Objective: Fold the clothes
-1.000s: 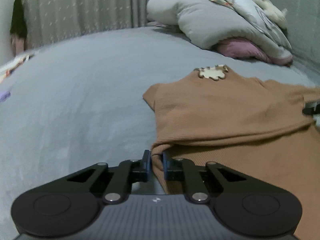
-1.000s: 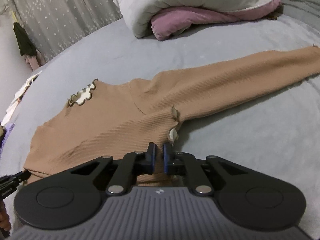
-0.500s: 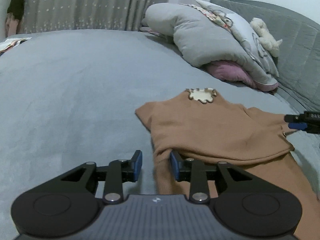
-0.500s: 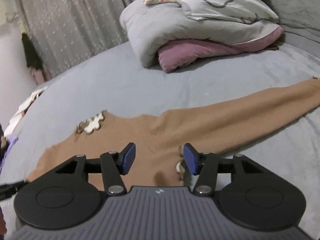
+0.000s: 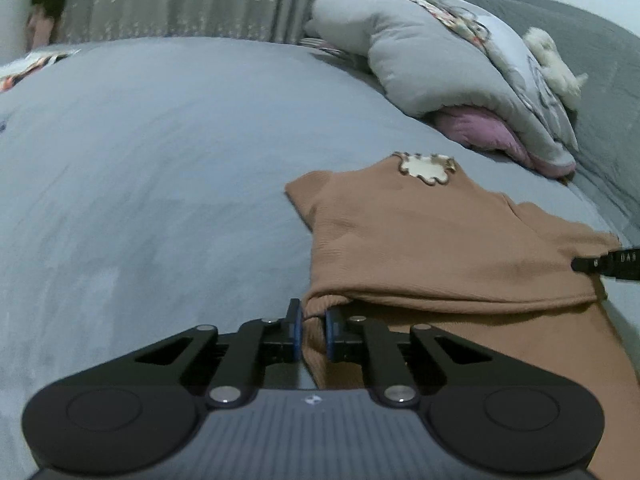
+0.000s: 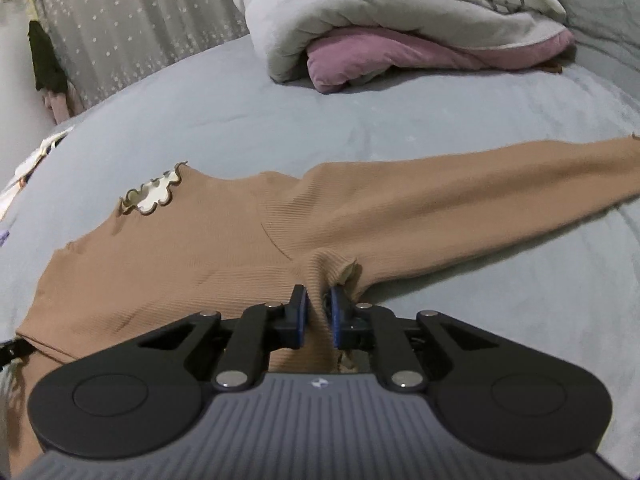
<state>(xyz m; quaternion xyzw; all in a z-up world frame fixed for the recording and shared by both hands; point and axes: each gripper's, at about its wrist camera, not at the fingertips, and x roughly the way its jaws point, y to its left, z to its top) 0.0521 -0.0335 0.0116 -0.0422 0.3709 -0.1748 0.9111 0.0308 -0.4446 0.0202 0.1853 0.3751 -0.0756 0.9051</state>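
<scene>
Tan ribbed knit sweater [image 6: 208, 256] lies mid-frame on grey bed [image 5: 160, 160], one sleeve folded across, other outstretched right. Left gripper [image 5: 313, 330] and right gripper [image 6: 319, 312] each pinch its cloth. Most folding remains.

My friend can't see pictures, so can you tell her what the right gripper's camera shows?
The right gripper pinches a bunched fold of a brown ribbed sweater lying on a grey bed. One long sleeve stretches out to the right, and the cream frilly collar sits at the left. Behind lie folded grey and pink quilts and a starry curtain.
</scene>
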